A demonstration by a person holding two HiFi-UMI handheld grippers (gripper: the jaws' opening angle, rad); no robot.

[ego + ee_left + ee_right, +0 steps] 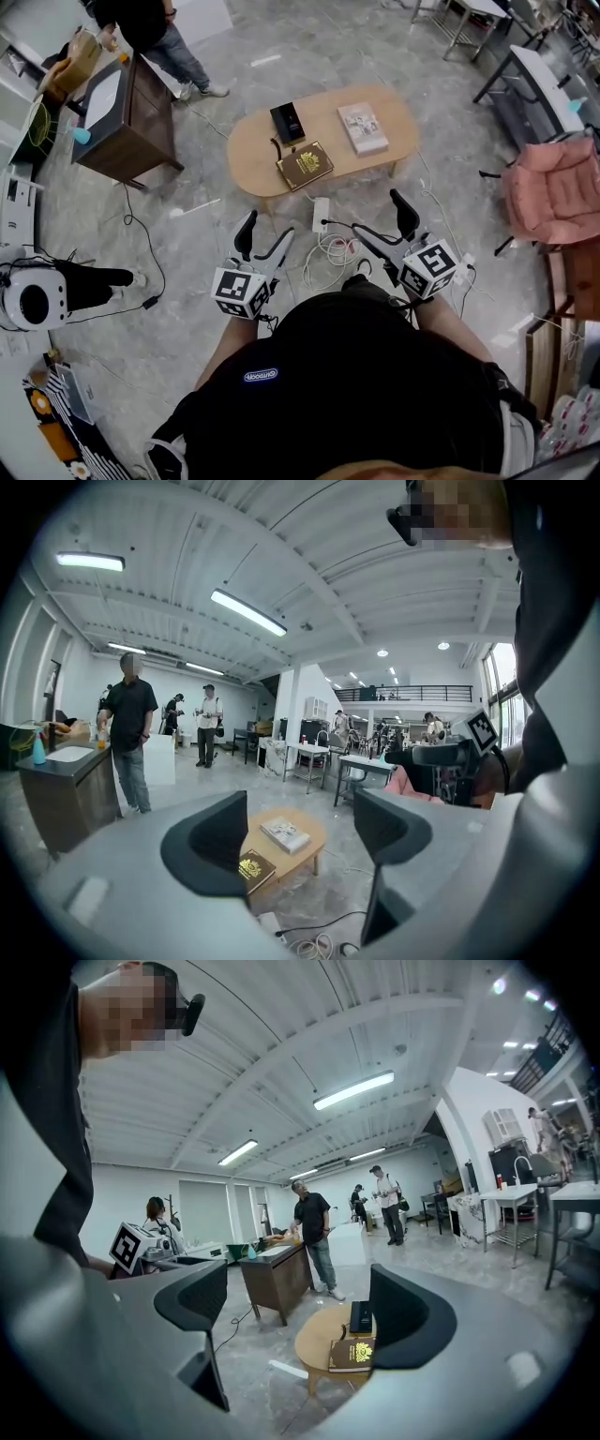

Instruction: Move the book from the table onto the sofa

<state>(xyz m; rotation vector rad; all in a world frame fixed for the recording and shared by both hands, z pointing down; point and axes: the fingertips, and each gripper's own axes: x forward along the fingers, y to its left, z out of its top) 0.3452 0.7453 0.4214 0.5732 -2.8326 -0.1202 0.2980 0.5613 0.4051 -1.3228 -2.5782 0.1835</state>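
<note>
A brown book with a gold emblem (305, 166) lies at the near edge of an oval wooden table (323, 141). A black book (288, 123) and a pale book (363, 127) lie on the same table. My left gripper (263, 239) and right gripper (382, 223) hang side by side over the floor, short of the table, both open and empty. The left gripper view frames the brown book (255, 866) and pale book (285, 833) between the open left gripper (300, 841). Seen past the right gripper (300, 1312), the brown book (352, 1354) sits by its right jaw.
A pink padded sofa seat (553, 192) stands at the right. Cables and a power strip (328, 244) lie on the floor between me and the table. A dark wooden cabinet (127, 112) and a standing person (159, 37) are at the far left.
</note>
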